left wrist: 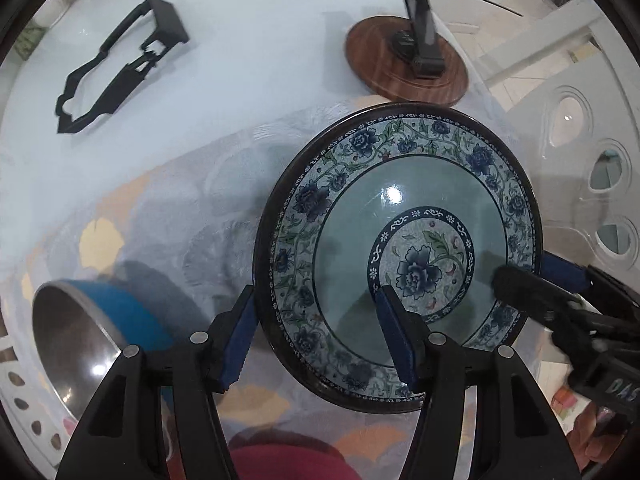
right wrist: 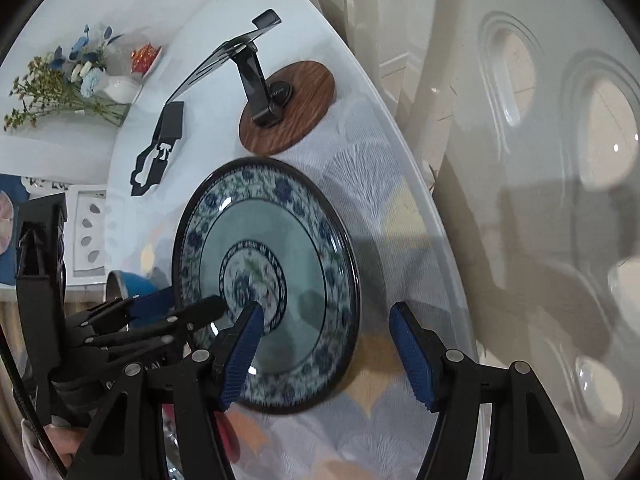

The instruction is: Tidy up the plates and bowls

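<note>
A round plate (left wrist: 400, 256) with a dark rim, blue floral border and pale green well lies flat right of centre, while a blue-walled, steel-lined bowl (left wrist: 100, 328) sits tilted at lower left.

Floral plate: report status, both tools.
Left tool and right tool open, each straddling opposite rims of the floral plate. Plate on the tablecloth. Blue bowl close on the left.

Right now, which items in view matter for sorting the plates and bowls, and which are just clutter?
Job items:
- floral plate, both tongs straddling its rim
- blue bowl
- left tongs
- right tongs

Lying about:
- black plastic frame
- stand on wooden disc
- flower vase
- white perforated chair
</note>
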Action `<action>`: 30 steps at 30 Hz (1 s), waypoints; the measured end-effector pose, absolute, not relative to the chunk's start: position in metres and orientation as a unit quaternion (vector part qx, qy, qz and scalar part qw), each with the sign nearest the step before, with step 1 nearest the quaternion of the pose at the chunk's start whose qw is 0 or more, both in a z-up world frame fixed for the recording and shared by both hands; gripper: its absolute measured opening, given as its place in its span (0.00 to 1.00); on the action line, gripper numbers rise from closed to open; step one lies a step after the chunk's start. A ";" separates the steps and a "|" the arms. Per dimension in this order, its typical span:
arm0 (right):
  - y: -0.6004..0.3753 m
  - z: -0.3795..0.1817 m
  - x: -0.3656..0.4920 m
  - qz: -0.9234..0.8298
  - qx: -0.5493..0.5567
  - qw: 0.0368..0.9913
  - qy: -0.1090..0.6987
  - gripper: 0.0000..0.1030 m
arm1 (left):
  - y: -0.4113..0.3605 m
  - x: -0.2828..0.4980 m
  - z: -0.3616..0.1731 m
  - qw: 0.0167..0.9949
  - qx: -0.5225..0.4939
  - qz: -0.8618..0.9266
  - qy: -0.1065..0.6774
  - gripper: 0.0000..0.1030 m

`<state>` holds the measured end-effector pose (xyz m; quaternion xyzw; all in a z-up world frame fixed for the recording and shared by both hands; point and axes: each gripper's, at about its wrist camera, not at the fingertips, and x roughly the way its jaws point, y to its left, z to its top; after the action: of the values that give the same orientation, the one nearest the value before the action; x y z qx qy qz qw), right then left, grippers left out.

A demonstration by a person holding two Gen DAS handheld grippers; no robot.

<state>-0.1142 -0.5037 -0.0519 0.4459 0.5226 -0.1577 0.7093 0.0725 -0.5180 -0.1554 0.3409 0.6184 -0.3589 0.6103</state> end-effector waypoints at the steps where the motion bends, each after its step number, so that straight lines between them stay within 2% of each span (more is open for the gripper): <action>1: -0.502 -0.051 -0.110 -0.159 0.435 0.711 0.529 0.63 | -0.520 0.072 -0.155 0.608 0.339 -0.363 0.620 0.55; 10: -0.494 -0.040 -0.101 -0.154 0.423 0.710 0.542 0.66 | -0.515 0.076 -0.136 0.607 0.324 -0.369 0.624 0.54; 30: -0.441 0.042 -0.088 -0.136 0.387 0.754 0.512 0.66 | -0.452 0.083 -0.055 0.656 0.282 -0.384 0.586 0.54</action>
<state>-0.0882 -0.4414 0.0419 0.3873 0.5120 -0.1365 0.7545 0.0833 -0.4518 -0.0549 0.2817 0.5860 -0.3840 0.6556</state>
